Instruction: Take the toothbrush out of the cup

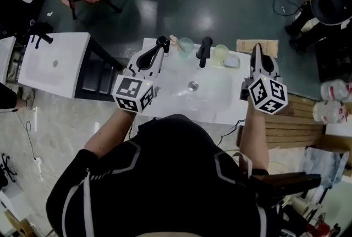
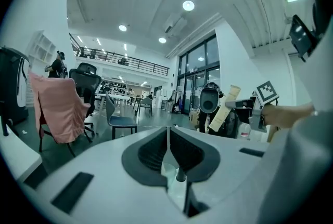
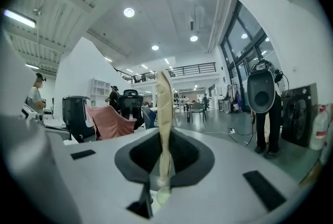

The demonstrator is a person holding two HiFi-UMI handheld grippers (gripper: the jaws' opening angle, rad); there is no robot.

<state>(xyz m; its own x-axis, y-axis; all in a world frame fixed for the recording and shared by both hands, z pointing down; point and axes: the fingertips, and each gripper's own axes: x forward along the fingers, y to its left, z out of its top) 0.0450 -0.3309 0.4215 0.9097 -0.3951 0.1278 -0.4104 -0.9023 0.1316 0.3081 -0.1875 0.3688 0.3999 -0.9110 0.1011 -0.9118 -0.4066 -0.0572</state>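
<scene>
My right gripper (image 1: 256, 49) (image 3: 165, 137) is shut on a cream toothbrush (image 3: 164, 108), which stands upright between its pads, raised above the sink. The left gripper view shows that same toothbrush (image 2: 223, 108) slanting up out of the right gripper (image 2: 230, 105). A pale green cup (image 1: 221, 53) stands on the counter behind the basin, right of the black tap (image 1: 204, 51). A clear cup (image 1: 186, 44) stands left of the tap. My left gripper (image 1: 162, 43) (image 2: 167, 132) is shut with nothing in it, hovering at the sink's back left near the clear cup.
The white sink counter (image 1: 165, 104) has a drain (image 1: 193, 86) in the middle of its basin and a small dish (image 1: 232, 61) at the back right. A second white basin unit (image 1: 52, 65) stands to the left. Wooden pallets (image 1: 300, 120) lie to the right.
</scene>
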